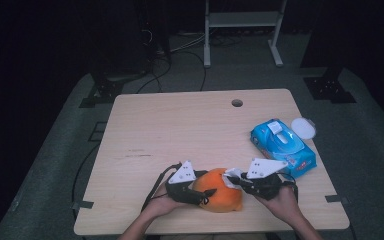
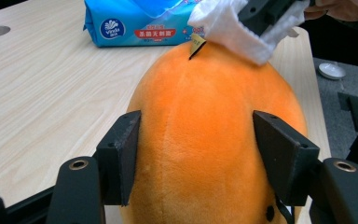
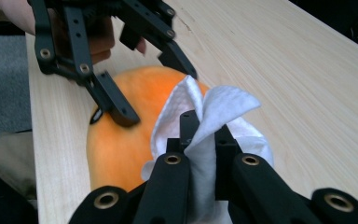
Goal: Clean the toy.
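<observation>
Pale wood table [image 1: 180, 130], dark room. Orange plush toy [image 1: 221, 196] at near edge, clamped between left gripper [image 2: 196, 154] pads. Right gripper [image 3: 200, 135] closed on white wipe [image 3: 214, 112], touching toy top. Wipes pack [image 1: 282, 147] nearby. Risk: wiping pressure squeezing soft toy out of clamp, off edge.

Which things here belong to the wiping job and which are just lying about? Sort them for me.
In the job:
- orange plush toy, clamped by the left tool
- white wipe, pinched in the right tool, on the toy

Lying about:
- blue wipes pack
- white round lid
</observation>
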{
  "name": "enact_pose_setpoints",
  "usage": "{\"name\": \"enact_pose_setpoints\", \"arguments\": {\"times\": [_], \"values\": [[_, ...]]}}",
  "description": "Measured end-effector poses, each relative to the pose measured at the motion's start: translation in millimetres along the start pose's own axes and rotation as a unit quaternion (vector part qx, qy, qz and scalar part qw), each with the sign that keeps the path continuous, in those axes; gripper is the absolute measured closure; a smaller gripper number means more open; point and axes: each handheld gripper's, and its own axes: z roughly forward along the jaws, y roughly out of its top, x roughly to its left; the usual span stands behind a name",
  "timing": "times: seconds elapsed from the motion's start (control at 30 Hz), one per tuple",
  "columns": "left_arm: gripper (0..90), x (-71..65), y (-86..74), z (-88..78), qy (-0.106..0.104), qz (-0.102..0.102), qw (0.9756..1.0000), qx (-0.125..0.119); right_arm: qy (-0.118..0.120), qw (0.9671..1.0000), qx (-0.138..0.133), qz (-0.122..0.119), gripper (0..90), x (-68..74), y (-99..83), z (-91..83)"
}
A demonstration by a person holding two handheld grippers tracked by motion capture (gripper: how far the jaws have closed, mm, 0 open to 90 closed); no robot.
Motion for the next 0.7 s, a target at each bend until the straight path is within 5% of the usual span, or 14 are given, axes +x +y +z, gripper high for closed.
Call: {"name": "enact_pose_setpoints", "arguments": {"times": [0.23, 0.33, 0.4, 0.7], "values": [[20.2, 3.1, 8.9, 1.2, -0.022, -0.007, 0.9997, -0.009, 0.008, 1.0, 0.003, -0.004, 86.5, 6.4, 1.5, 7.2], [27.7, 0.2, 8.1, 3.3, -0.01, 0.014, 0.9999, 0.002, 0.017, 0.9998, 0.001, -0.013, 86.4, 9.5, 7.5, 12.3], [32.9, 2.5, 6.3, 1.0, -0.007, 0.004, 1.0, 0.005, 0.008, 0.9996, 0.007, -0.026, 86.5, 10.7, 9.2, 14.2], [38.1, 5.2, -0.2, -3.8, -0.014, 0.001, 0.9999, 0.004, 0.01, 0.9999, -0.004, 0.007, 86.5, -3.4, -0.8, 1.7]]}}
